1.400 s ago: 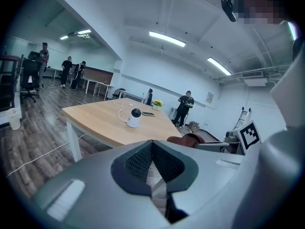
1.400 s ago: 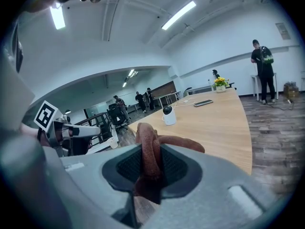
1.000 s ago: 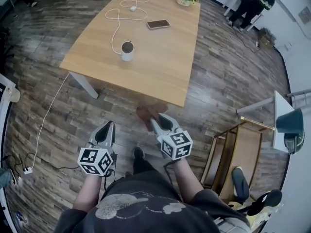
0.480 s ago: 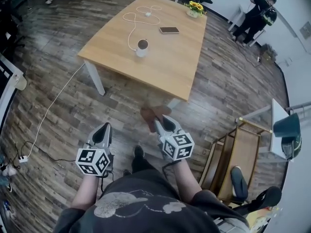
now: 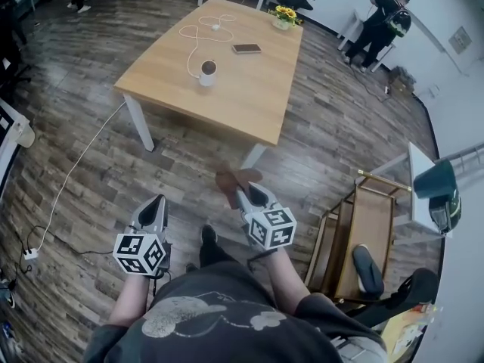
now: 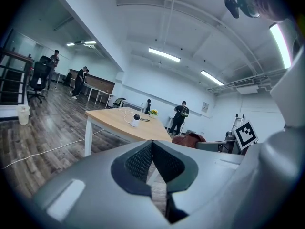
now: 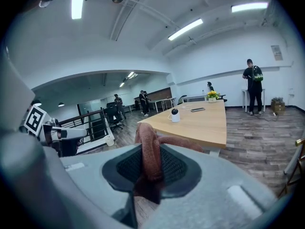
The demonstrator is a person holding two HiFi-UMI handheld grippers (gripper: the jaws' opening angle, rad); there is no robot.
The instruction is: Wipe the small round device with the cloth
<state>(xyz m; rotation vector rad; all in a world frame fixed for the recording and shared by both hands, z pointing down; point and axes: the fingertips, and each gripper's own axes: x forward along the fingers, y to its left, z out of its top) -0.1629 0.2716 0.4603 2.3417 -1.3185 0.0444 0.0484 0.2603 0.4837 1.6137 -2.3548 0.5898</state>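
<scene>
The small round white device [image 5: 206, 73] stands on the wooden table [image 5: 249, 97], far ahead of both grippers; it also shows as the device [image 6: 136, 120] and the device [image 7: 175, 115] in the gripper views. My right gripper [image 5: 243, 193] is shut on a reddish-brown cloth [image 5: 231, 180], whose fold sticks up between the jaws as the cloth [image 7: 148, 149]. My left gripper [image 5: 156, 205] is shut with nothing in it, low over the floor. Both grippers are well short of the table's near edge.
A white cable [image 5: 190, 40] runs from the device across the table and down to a floor socket [image 5: 29, 255]. A phone [image 5: 246, 48] and a flower pot [image 5: 284, 16] sit at the table's far end. A wooden chair [image 5: 365, 237] stands right. A person [image 5: 378, 20] stands beyond.
The view has drawn back from the table, which now lies farther off. Both grippers keep their poses, the right still holding the cloth.
</scene>
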